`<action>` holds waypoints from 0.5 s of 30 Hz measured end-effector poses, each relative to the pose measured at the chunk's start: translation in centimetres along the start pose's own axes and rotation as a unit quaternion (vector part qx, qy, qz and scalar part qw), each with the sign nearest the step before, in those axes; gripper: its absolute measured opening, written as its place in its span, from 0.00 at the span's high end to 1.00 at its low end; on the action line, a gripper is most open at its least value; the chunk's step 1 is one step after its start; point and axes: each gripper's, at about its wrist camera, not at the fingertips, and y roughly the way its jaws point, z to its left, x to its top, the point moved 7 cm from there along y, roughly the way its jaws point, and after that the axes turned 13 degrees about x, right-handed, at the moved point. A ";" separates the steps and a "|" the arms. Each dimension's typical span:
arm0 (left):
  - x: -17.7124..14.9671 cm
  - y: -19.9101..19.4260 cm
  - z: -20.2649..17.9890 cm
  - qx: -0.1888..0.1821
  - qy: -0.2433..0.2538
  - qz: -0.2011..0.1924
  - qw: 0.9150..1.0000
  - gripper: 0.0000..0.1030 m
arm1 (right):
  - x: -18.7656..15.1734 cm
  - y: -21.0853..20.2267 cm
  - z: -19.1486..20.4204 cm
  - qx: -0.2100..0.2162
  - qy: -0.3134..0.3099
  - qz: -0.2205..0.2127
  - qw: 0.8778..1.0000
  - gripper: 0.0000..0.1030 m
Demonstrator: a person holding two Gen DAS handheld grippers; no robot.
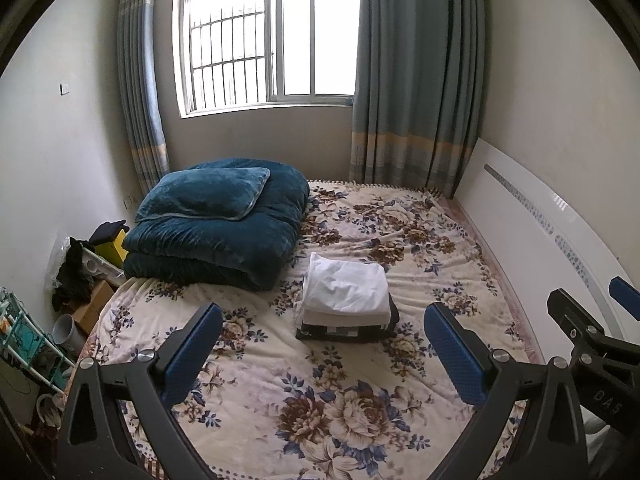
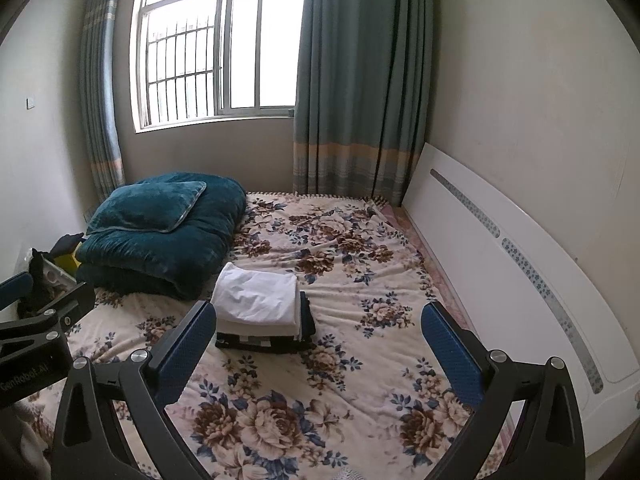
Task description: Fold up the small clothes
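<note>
**On the flowered bed, a finished stack and two empty grippers**

On the floral blanket that covers the bed, near its middle, stands a neat stack of folded clothes: a white piece on top, a cream one under it, and dark pieces at the bottom. Behind the stack, toward the window, lies a folded teal quilt with a pillow on top; the two are near each other but apart.

The left gripper hovers above the blanket in front of the stack, its blue pads spread wide and nothing between them. The right gripper is the same: wide and empty, with the stack just beyond its left finger (in this view the finger covers a little of the stack's corner).

My judgement is that folding of these pieces is already done, so the moment falls between two garments or at the end of the task. No unfolded small garment shows on the blanket. Some dark cloth hangs over the clutter beside the bed, but I cannot tell whether it belongs to the task. The next move calls for finding a new garment, laying it flat on the free blanket in front of the stack, and keeping the stack undisturbed.
</note>
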 end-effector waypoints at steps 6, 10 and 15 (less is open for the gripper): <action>0.1 -0.3 0.2 0.002 -0.001 0.000 1.000 0.00 | 0.3 0.0 0.6 0.003 0.001 -0.001 1.000 0.00; 0.2 -0.6 0.5 0.004 -0.002 -0.002 1.000 0.00 | 0.2 0.0 0.6 0.004 0.002 -0.002 1.000 0.00; 0.4 -0.8 0.5 0.005 -0.002 -0.003 1.000 0.00 | 0.3 -0.1 1.0 0.005 0.004 -0.004 1.000 0.00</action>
